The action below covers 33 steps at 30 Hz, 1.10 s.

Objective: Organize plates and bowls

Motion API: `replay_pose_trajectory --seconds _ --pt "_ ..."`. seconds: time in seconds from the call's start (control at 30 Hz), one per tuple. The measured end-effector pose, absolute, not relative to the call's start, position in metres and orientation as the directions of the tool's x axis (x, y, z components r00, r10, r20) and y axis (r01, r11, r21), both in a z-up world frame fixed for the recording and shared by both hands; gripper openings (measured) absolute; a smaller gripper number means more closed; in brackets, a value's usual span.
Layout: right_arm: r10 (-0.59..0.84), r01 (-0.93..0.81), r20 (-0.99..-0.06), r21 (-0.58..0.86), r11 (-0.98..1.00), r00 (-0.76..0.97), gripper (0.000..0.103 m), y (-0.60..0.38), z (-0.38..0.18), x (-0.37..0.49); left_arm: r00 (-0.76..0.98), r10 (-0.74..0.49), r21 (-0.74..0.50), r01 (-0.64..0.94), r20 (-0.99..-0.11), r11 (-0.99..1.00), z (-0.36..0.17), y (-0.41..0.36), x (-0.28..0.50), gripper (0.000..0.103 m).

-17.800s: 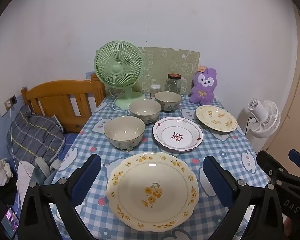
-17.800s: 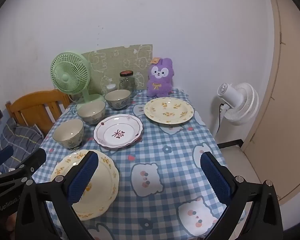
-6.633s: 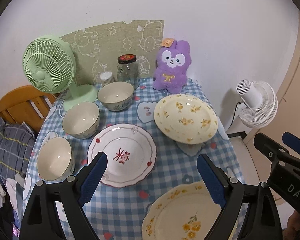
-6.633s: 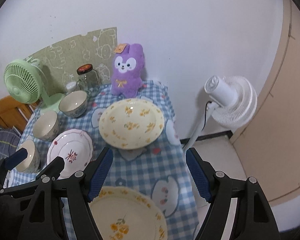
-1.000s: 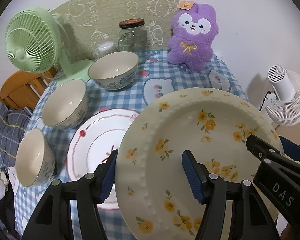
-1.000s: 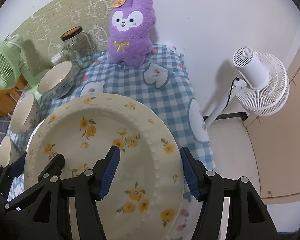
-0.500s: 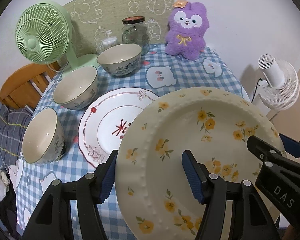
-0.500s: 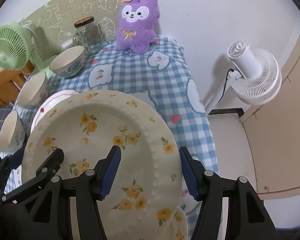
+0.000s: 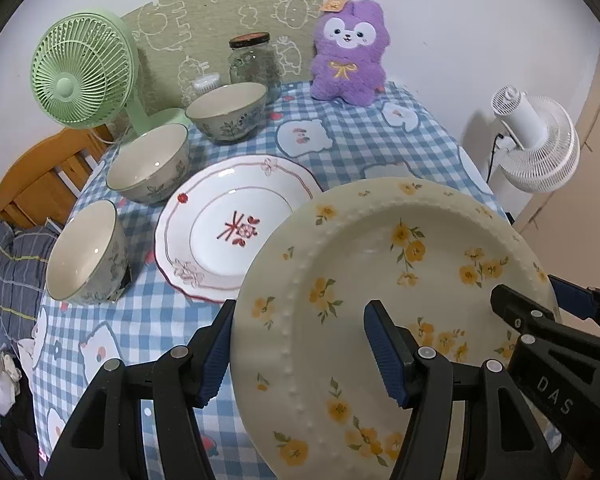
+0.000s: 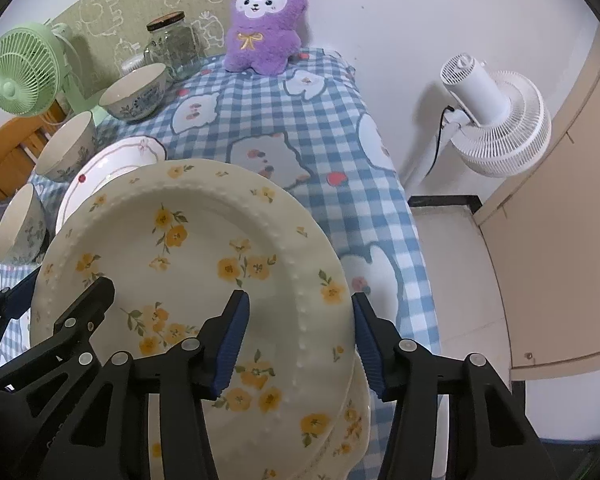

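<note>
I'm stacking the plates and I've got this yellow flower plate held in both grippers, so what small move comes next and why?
Probably lower the yellow flower plate straight down: the left gripper and right gripper grip opposite rims, and a matching plate peeks out just beneath it.

checked-cloth table (image 9: 380, 140), three bowls (image 9: 148, 162), red-trimmed plate (image 9: 228, 228), jar (image 9: 254, 60), plush (image 9: 348, 54)
</note>
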State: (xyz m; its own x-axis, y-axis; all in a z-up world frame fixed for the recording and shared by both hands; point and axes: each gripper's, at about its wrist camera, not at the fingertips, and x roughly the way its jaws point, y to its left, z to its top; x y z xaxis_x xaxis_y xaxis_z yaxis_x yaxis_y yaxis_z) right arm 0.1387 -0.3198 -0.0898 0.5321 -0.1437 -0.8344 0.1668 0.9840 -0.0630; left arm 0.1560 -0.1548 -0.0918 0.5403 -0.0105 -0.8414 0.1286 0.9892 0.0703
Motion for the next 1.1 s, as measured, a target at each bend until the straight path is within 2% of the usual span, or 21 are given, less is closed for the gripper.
replay_pose_trajectory --seconds 0.57,1.1 --pt "-0.165 0.182 -0.856 -0.085 0.980 0.490 0.055 -0.320 -0.116 0.113 0.449 -0.041 0.040 0.169 -0.893 0.985 -0.131 -0.156 0.124 0.064" --pt "-0.178 0.192 -0.876 -0.100 0.976 0.448 0.055 -0.321 -0.130 0.109 0.423 -0.033 0.050 0.183 -0.906 0.982 -0.141 -0.158 0.117 0.064"
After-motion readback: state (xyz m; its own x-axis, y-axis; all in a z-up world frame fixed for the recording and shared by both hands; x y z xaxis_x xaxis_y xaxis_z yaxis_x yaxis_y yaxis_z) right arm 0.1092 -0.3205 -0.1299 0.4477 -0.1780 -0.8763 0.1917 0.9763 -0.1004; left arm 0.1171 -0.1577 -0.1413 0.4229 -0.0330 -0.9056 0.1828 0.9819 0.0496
